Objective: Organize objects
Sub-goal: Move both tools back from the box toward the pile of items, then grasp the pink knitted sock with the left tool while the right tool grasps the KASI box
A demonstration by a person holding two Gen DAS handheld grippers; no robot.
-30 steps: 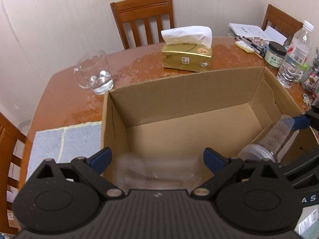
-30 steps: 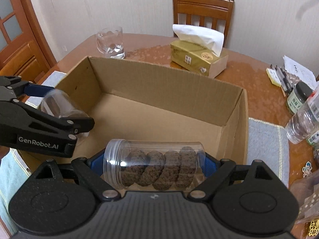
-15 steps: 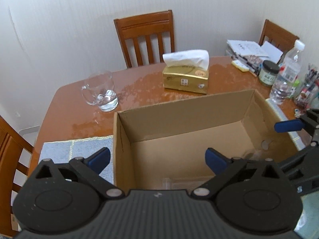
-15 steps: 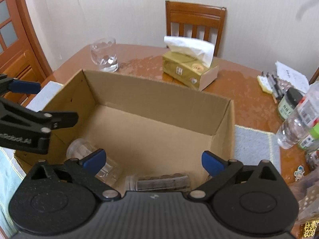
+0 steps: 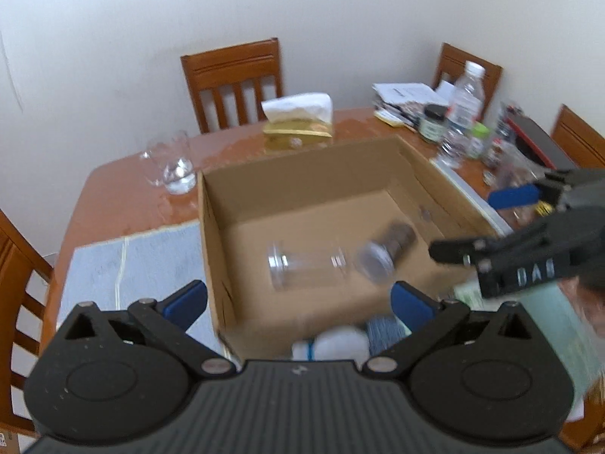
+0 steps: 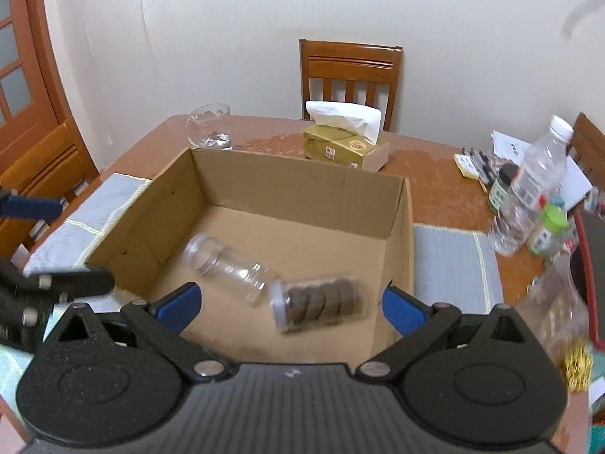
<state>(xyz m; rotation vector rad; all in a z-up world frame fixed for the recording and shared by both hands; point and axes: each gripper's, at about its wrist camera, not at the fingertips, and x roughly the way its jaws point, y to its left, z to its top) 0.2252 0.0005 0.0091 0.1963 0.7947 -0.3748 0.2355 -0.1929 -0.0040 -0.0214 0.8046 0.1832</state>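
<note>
Two jars (image 6: 227, 266) lying in cardboard box (image 6: 298, 189) — both grippers' (image 6: 289, 300) jaws spread wide, empty

Both jars released: cookie jar (image 6: 321, 300) and empty jar (image 6: 227, 266) now lie in box (image 6: 302, 189); grippers withdrawn, fingers spread.

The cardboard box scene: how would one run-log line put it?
left gripper: open, empty | right gripper: open, empty | empty clear jar and cookie jar: lying in cardboard box
</note>
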